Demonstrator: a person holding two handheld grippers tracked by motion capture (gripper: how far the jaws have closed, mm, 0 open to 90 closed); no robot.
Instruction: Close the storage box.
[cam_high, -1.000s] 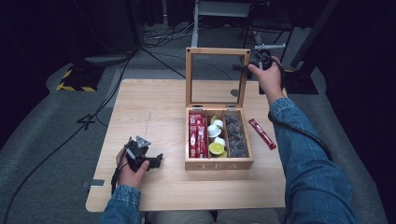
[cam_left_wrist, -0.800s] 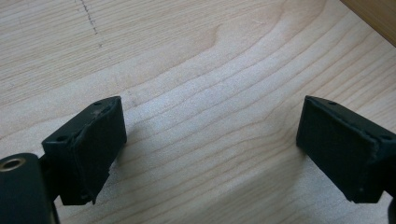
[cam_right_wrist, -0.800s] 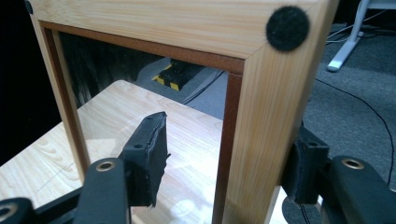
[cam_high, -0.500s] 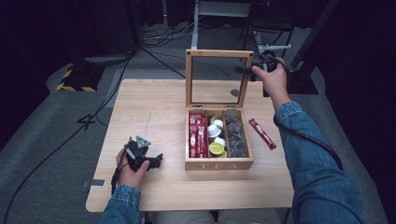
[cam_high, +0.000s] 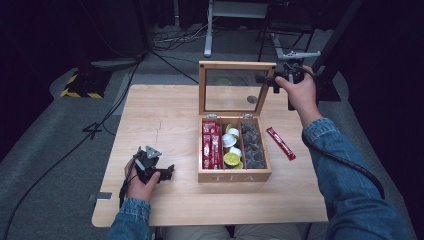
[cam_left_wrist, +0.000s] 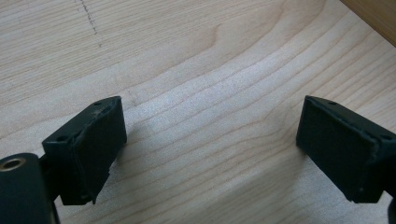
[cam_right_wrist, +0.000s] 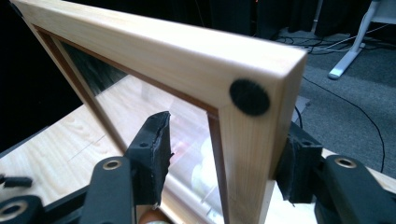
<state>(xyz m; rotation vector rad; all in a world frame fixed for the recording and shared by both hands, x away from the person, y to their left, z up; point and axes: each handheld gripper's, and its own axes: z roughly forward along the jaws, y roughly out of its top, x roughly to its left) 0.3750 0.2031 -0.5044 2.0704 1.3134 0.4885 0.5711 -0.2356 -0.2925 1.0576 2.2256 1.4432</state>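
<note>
A wooden tea box (cam_high: 235, 175) stands mid-table with its glass lid (cam_high: 237, 66) raised near upright. It holds red packets (cam_high: 211, 145), white and yellow cups (cam_high: 231, 148) and dark pods (cam_high: 253, 145). My right gripper (cam_high: 266, 80) is at the lid's top right corner, open. In the right gripper view the lid's side rail (cam_right_wrist: 247, 140) passes between the jaws of the right gripper (cam_right_wrist: 224, 158); the outer jaw touches the rail and the inner one stands off in front of the glass. My left gripper (cam_high: 168, 172) rests open on the table at the front left, and its jaws (cam_left_wrist: 210, 154) hold nothing.
A loose red packet (cam_high: 280, 143) lies on the table (cam_high: 160, 115) just right of the box. Bare wood stretches left of the box. Cables and a stand's legs (cam_high: 210, 47) lie on the floor beyond the far edge.
The lid's top edge has come slightly toward me, and the right gripper has shifted a little right and down with it. The left gripper has not moved.
</note>
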